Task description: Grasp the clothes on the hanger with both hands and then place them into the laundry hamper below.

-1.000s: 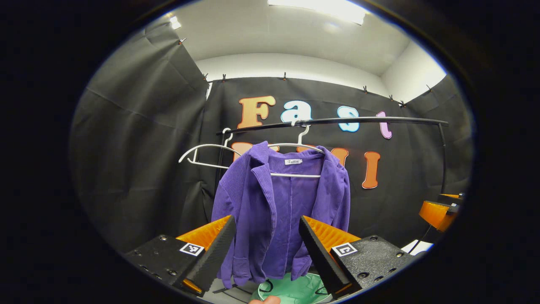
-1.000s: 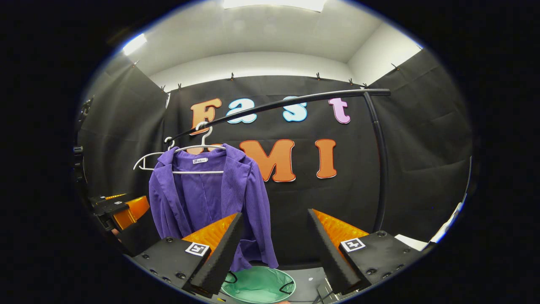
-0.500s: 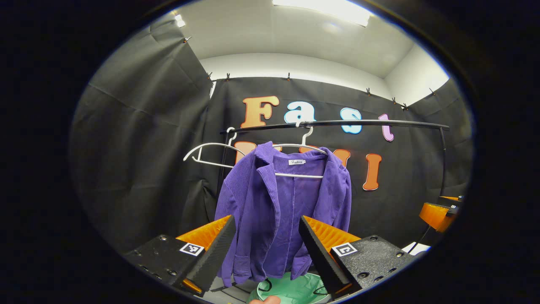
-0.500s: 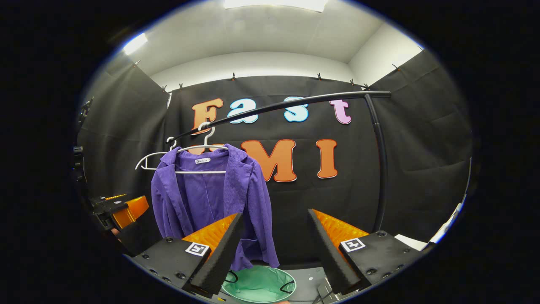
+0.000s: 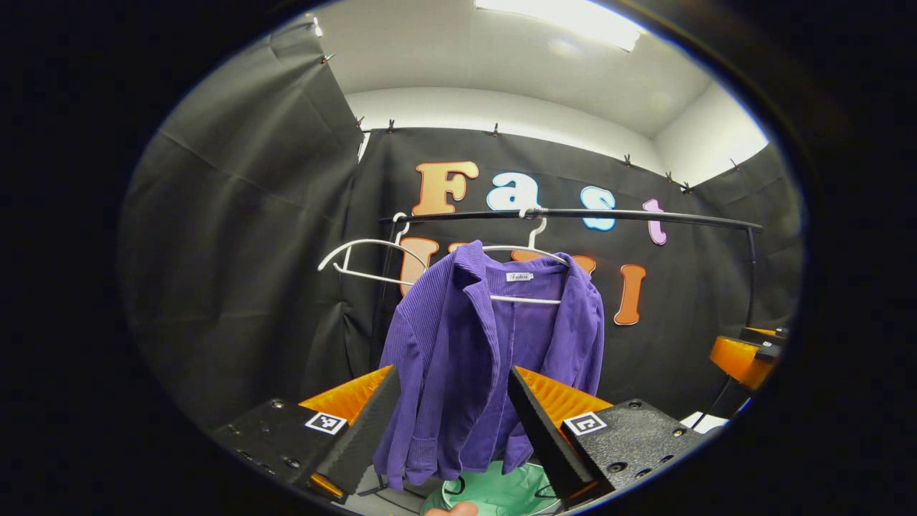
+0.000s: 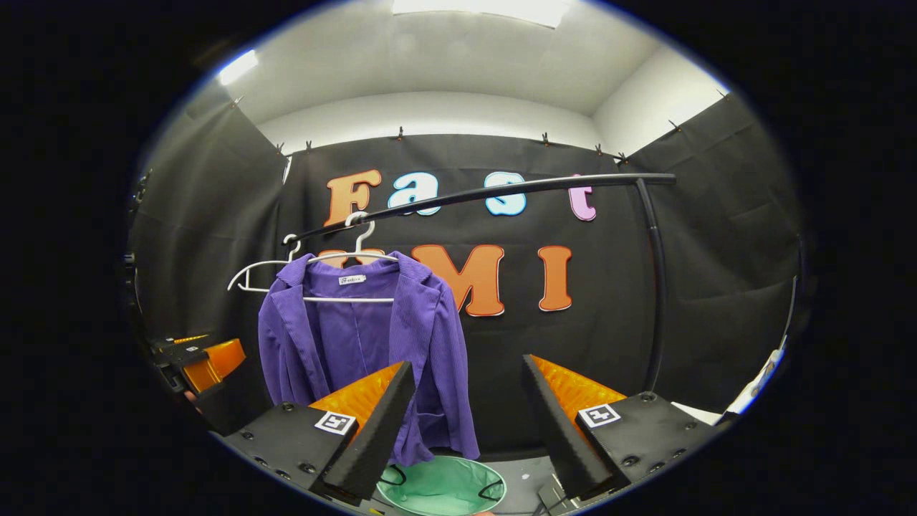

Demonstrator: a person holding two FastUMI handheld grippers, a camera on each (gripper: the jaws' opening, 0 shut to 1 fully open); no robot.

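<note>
Fingers on my left gripper (image 5: 451, 423) are spread wide with nothing between them, and the purple jacket (image 5: 487, 365) hangs dead ahead, framed right in the gap. Right gripper (image 6: 466, 423) is gaping and empty too, but from there the jacket sits off to the left, so I'd say left is better lined up. Green hamper (image 6: 440, 486) sits on the floor just under the hem. Jacket hangs long-ways down, front open, ribbed fabric, on a white hanger (image 5: 534, 247) hooked over the black rail (image 5: 645, 216).
</note>
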